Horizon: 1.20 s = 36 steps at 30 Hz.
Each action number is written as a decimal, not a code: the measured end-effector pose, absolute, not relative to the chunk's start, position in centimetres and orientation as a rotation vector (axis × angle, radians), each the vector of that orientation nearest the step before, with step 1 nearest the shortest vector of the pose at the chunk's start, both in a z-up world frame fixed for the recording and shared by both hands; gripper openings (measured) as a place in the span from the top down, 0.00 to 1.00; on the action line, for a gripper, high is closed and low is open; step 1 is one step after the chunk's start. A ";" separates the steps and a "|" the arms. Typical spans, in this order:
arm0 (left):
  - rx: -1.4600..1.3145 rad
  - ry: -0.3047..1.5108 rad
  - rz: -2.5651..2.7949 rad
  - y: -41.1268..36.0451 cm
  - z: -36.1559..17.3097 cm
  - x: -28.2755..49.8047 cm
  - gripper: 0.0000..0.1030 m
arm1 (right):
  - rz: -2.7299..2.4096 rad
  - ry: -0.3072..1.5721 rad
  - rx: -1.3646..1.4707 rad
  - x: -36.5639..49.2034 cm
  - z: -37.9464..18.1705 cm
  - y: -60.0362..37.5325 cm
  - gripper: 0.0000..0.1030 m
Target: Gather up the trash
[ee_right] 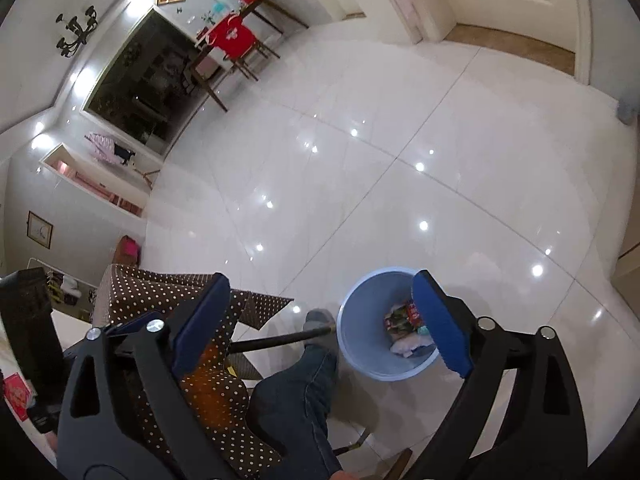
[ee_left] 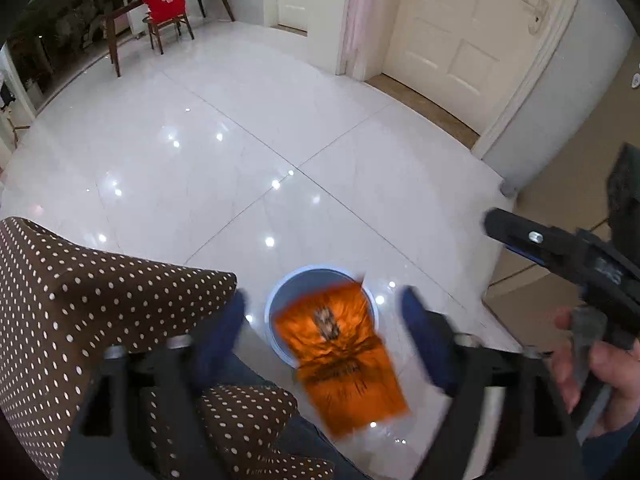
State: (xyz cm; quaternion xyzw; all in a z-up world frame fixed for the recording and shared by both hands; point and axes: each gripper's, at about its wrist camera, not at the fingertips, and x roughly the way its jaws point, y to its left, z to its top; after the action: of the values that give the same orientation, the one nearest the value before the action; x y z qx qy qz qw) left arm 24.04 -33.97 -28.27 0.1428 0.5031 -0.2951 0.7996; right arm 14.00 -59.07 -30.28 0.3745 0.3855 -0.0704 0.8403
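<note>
An orange wrapper (ee_left: 344, 356), blurred, hangs in the air between the fingers of my left gripper (ee_left: 324, 298), touching neither blue pad. It overlaps the near rim of a light blue bin (ee_left: 280, 300) standing on the floor below. My left gripper is open. My right gripper (ee_right: 320, 280) is also open and holds nothing. Its right pad (ee_right: 440, 320) stands in front of the blue bin (ee_right: 360, 332), which holds several crumpled wrappers (ee_right: 404, 320). In the left wrist view one finger of the right gripper (ee_left: 520, 232) reaches in from the right, held by a hand (ee_left: 600, 356).
A table under a brown polka-dot cloth (ee_left: 100, 320) stands left of the bin. A person's leg in jeans (ee_right: 304, 380) and socked foot (ee_right: 320, 318) are beside the bin, with a black rod (ee_right: 276, 342) nearby. Glossy white floor tiles (ee_left: 240, 140) stretch to a red-covered chair (ee_left: 168, 4) and doors.
</note>
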 end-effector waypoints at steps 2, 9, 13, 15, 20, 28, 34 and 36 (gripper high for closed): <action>0.296 1.053 -0.620 -33.7 -27.6 24.0 0.13 | -0.152 0.805 0.780 13.7 -29.8 -58.9 0.06; 0.237 0.965 -0.567 -30.7 -24.7 22.7 0.11 | -0.152 0.789 0.749 13.5 -28.3 -56.9 0.06; 0.206 0.889 -0.535 -27.9 -21.6 20.8 0.10 | -0.123 0.767 0.700 13.4 -26.1 -54.1 0.06; 0.194 0.857 -0.514 -26.5 -20.3 19.9 0.09 | -0.104 0.753 0.664 13.4 -24.7 -52.4 0.06; 0.130 0.792 -0.468 -22.0 -16.9 17.2 0.09 | -0.050 0.716 0.599 13.7 -21.2 -48.2 0.06; 0.143 0.661 -0.301 -15.6 -12.2 13.8 0.05 | 0.005 0.646 0.480 13.6 -14.9 -41.3 0.06; 0.064 0.602 -0.212 -10.0 -8.9 12.3 0.05 | 0.047 0.581 0.366 13.1 -9.7 -35.6 0.06; 0.043 0.585 -0.189 -8.3 -7.8 11.7 0.05 | 0.055 0.556 0.311 13.0 -7.8 -33.3 0.06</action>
State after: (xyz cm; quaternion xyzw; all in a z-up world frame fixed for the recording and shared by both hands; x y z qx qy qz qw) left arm 11.70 -8.34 -7.79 0.0211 0.2879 -0.0930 0.9529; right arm 12.98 -33.31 -7.84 0.1527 0.2735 0.0271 0.9493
